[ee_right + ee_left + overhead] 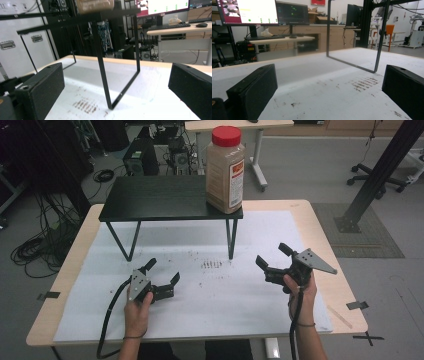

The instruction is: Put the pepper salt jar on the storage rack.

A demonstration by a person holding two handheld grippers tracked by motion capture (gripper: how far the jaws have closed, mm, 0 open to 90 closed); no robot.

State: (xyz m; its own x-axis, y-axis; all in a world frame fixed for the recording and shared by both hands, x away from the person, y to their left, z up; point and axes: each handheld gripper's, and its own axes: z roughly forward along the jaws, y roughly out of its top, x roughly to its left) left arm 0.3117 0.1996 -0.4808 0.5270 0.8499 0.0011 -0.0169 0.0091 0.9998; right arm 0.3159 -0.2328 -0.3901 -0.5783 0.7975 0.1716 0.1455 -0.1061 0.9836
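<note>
A tall clear plastic jar with a red lid (225, 169), full of brown granules, stands on a small black shelf (160, 197), probably heavy, rigid and smooth, best gripped across its midsection by the left gripper (162, 271) and right gripper (272, 255), both resting on the table with jaws spread wide and empty.

- The high view looks forward and down from above the person's side, taking in the whole table (320, 240), the black shelf (160, 197) and the jar (225, 170).
- The left gripper view sits low, close to the white mat (332, 100), facing between its own fingers (252, 90) toward the shelf's leg frame (354, 37).
- The right gripper view, equally low, faces the same leg frame (117, 70) from the other side.
- All three views share the brown stain (211, 264) on the mat.
</note>
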